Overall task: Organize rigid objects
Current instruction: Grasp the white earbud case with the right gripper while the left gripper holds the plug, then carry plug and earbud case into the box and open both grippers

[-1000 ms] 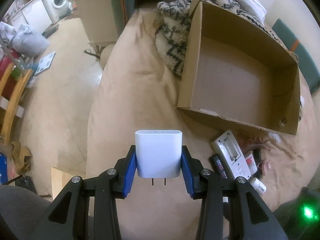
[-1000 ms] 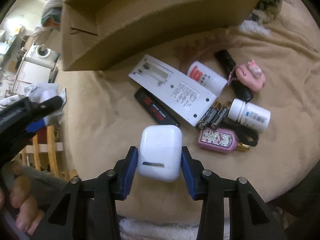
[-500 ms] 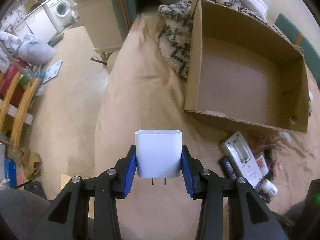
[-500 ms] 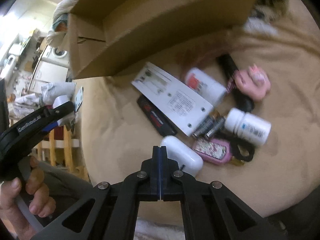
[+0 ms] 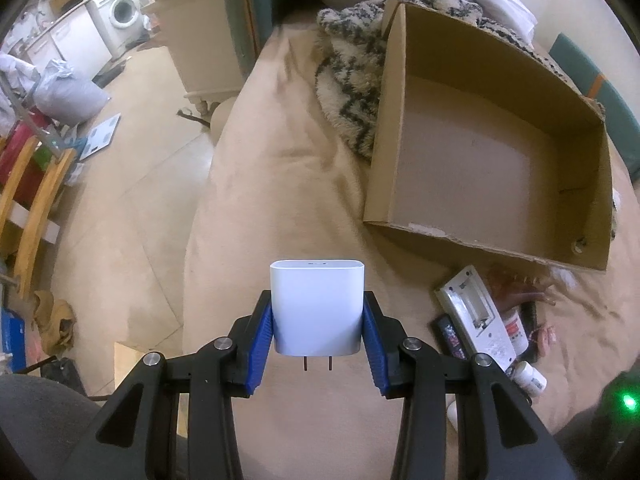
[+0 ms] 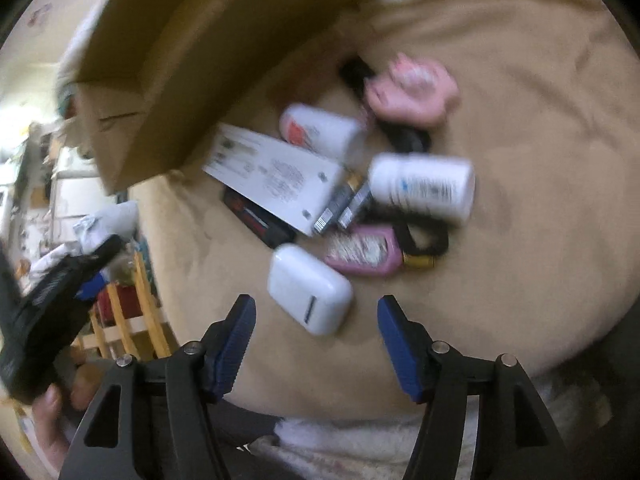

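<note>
1 white case (image 6: 309, 289) lies on the bedspread (image 6: 520, 120) just ahead of the right gripper (image 6: 316, 326), long axis slanting across its opening, empty jaws; the left gripper (image 5: 319, 342) pinches a charger (image 5: 317, 306) beside the box (image 5: 492, 184)

Beige-covered bed (image 5: 280, 184) carries it all. On it: open cardboard box (image 5: 496, 152), bare inside, patterned fuzzy blanket (image 5: 348, 80) against its far-left side. Cluster near the box front: white earbuds case (image 6: 308, 288), white flat device (image 6: 276, 178) over a black one (image 6: 256, 220), two white pill bottles (image 6: 424, 186), pink case (image 6: 362, 250), pink charm (image 6: 412, 88), batteries (image 6: 344, 204).
</note>
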A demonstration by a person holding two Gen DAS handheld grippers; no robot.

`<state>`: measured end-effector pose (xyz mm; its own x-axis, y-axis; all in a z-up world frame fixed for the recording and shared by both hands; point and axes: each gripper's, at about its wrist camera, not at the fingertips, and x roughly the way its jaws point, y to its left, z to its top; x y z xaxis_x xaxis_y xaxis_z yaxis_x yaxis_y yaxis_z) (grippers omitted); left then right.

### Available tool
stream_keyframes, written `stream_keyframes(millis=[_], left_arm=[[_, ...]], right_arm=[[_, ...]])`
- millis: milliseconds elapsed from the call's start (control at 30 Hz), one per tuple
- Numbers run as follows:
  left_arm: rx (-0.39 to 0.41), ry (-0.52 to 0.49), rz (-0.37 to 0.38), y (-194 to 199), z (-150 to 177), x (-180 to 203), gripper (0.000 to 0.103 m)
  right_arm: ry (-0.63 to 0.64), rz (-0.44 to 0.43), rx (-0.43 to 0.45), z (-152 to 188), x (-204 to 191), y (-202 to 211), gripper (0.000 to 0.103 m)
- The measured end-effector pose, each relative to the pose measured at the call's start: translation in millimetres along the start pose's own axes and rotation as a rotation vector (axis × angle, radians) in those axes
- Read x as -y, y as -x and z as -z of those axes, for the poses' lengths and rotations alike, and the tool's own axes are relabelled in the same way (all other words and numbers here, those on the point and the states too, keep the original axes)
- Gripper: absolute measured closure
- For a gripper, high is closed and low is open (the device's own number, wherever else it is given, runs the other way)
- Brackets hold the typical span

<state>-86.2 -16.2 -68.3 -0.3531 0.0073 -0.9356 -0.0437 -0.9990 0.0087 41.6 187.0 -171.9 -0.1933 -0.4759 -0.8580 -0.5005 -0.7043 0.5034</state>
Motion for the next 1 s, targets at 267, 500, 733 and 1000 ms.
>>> stream_keyframes(millis=[267,500,733,1000], left_arm=[[0.014,-0.014,0.003,3.5,0.2,2.6,0.065],[0.002,0.017,0.014,2.4,-0.7,-5.2,0.065],[0.004,-0.001,0.024,3.5,-1.5,2.6,0.065],[0.003,0.017,0.015,2.2,-2.0,-4.8,0.065]], right_arm=[[-0.032,0.315,0.137,10.0,-55.5,-35.0,0.004],[0.217,0.403,0.163,23.5,-72.1,-38.5,0.026],[0.277,0.299,0.147,23.6,-72.0,-20.9,0.04],[0.382,0.144,0.176,25.8,-89.4,26.3,0.04]])
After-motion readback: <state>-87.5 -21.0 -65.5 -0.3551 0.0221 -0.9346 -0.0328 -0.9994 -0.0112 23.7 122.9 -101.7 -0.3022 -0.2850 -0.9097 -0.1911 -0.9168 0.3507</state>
